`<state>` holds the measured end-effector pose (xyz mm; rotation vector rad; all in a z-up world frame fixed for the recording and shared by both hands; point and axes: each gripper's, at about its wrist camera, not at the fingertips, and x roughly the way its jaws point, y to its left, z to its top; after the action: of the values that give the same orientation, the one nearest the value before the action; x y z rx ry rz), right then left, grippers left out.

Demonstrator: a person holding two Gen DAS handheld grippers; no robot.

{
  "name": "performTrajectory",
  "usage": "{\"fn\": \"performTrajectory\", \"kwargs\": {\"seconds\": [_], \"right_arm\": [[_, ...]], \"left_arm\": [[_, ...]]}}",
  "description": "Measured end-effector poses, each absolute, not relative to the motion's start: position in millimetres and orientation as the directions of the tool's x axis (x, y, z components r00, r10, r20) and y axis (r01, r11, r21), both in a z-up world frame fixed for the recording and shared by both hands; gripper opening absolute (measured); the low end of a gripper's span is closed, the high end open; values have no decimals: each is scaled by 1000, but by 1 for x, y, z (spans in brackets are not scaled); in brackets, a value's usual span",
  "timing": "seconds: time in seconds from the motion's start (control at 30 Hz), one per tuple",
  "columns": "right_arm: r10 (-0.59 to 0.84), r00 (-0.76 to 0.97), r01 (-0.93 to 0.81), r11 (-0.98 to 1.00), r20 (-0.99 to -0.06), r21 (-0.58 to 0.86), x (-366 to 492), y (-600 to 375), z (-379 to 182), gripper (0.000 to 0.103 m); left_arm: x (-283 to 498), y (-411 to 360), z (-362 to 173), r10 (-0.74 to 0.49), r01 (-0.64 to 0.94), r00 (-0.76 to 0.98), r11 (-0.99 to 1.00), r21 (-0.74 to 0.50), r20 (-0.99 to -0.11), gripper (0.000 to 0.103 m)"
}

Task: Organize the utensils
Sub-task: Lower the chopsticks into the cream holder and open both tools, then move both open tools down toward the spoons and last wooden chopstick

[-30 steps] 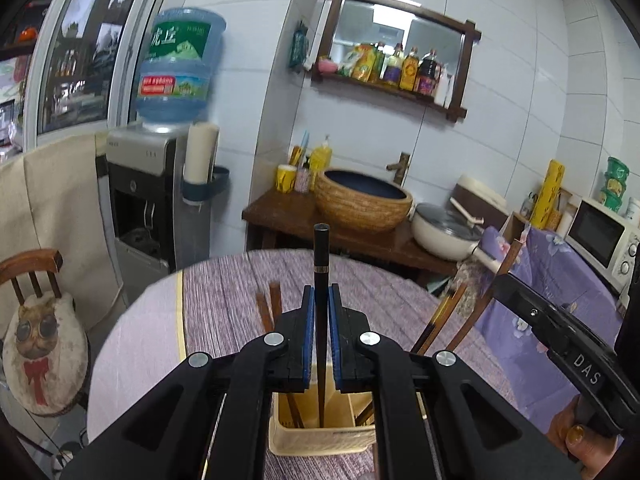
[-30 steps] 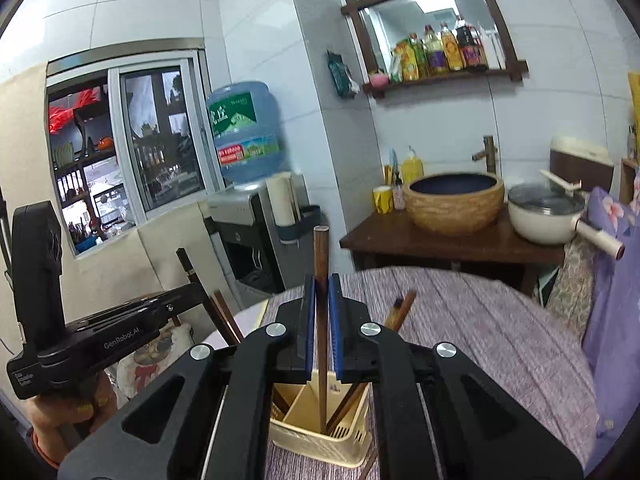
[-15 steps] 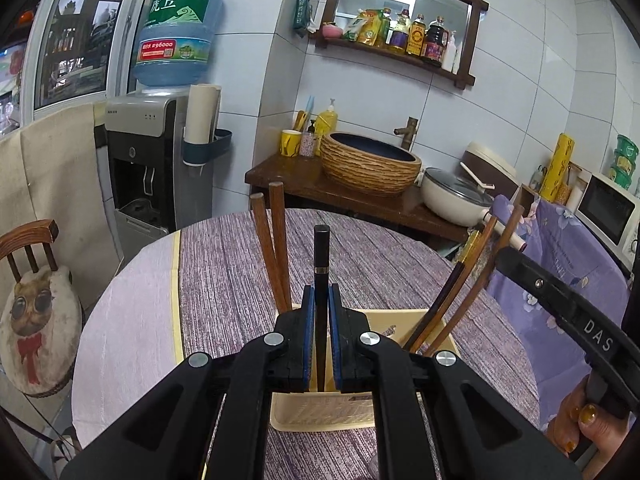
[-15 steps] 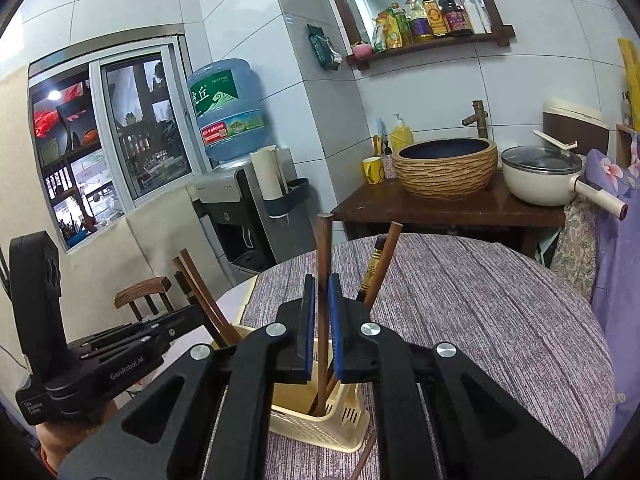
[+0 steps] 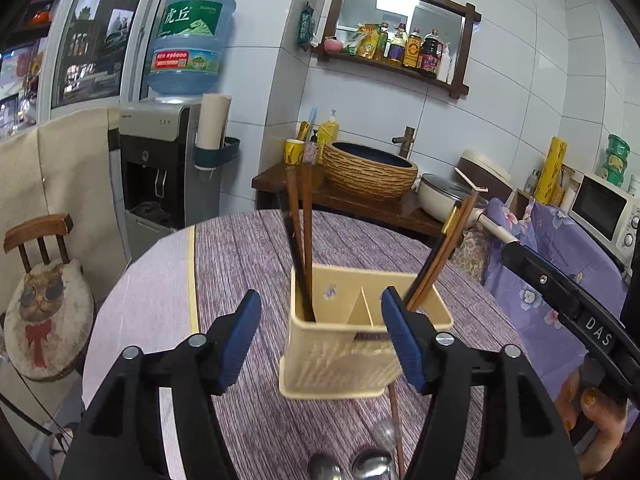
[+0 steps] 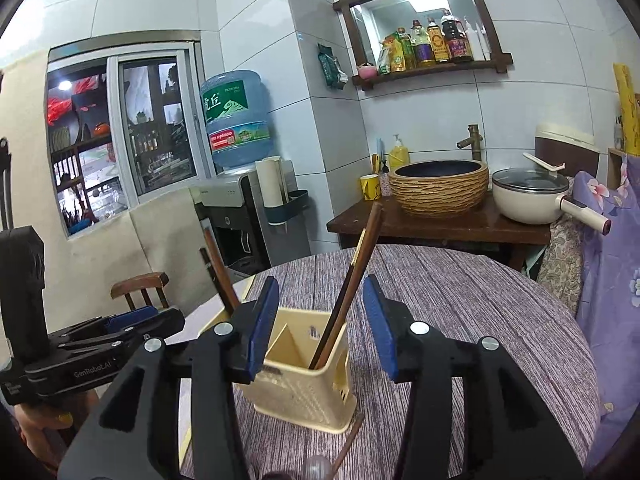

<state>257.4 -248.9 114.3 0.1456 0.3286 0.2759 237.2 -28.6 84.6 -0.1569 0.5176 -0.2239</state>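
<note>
A cream plastic utensil holder (image 5: 340, 356) with two compartments stands on the round table; it also shows in the right wrist view (image 6: 304, 384). Chopsticks (image 5: 306, 236) lean in its left compartment, and more chopsticks (image 5: 444, 248) lean in its right one. In the right wrist view the right-compartment chopsticks (image 6: 348, 288) and the left ones (image 6: 220, 272) both show. My left gripper (image 5: 322, 340) is open and empty just in front of the holder. My right gripper (image 6: 320, 328) is open and empty, also just in front of it.
A loose chopstick (image 5: 394, 424) and metal spoons (image 5: 348, 468) lie on the purple tablecloth (image 5: 248, 264) near me. A wooden chair (image 5: 38, 236) with a cat cushion stands left. A side table with a basin (image 5: 370, 168) and a pot (image 5: 448, 200) stands behind.
Both grippers were each shut on a chopstick held upright over the holder. Now both are open, and the chopsticks stand in the holder's compartments. Both grippers have drawn back a little.
</note>
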Motion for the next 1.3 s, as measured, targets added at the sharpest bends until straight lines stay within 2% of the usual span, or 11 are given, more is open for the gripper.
{"fn": "performTrajectory", "kwargs": {"seconds": [0.23,0.4,0.67,1.07,1.3], "right_arm": [[249,904,-216,968,-347,130,230,-245,92,55],[238,855,-201,971,-460,129,227,-243,60,56],[198,788,-149,980,-583,133,221,-245,8,56],[165,758,-126,986,-631,107,210,-244,-17,56],[145,740,-109,989,-657,96,209,-246,-28,56]], "left_arm": [[218,-23,56,-207,138,821,976,-168,-531,75],[204,-19,31,-186,102,797,979,-176,-575,76],[188,-21,-5,-156,70,746,985,-157,-648,76],[168,-23,-39,-123,37,692,990,-135,-711,74],[166,-32,-50,-137,55,661,989,-134,-738,69]]}}
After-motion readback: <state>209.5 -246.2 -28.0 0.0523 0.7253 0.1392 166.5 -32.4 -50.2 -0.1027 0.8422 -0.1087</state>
